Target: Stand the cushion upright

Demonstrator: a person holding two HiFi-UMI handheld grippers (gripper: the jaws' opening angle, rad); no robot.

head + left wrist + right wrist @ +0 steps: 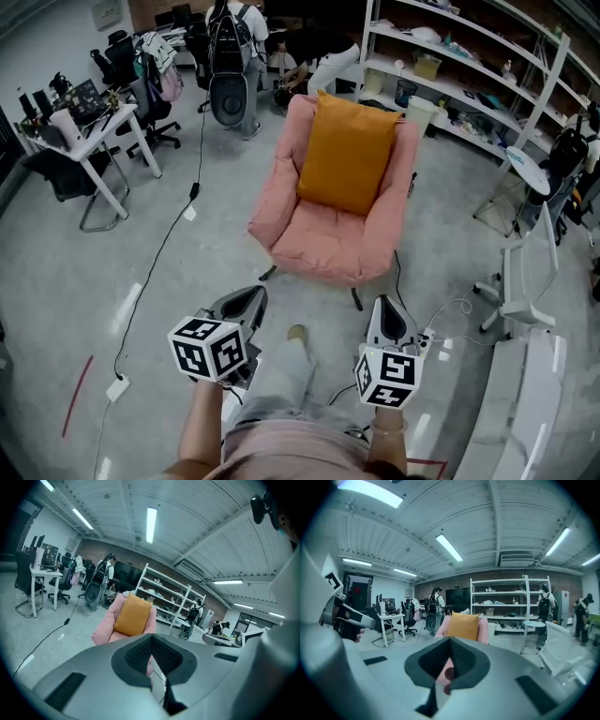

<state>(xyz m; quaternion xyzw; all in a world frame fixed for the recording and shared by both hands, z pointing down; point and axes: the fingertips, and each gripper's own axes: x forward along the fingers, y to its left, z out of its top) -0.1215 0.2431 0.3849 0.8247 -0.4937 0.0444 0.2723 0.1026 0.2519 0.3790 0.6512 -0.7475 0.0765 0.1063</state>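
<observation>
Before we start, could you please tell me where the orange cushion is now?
The orange cushion leans against the back of the pink armchair, top centre in the head view.

From head we look steeply down; both gripper views look low, near level. All share distant armchair (pixel 323 246), cushion (pixel 347 150).

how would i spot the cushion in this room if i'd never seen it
In front of the long white metal shelving stands a pink padded fabric armchair. The square mustard-orange fabric cushion stands upright against its backrest, and its orange colour sets it apart from the pink upholstery around it.
</observation>
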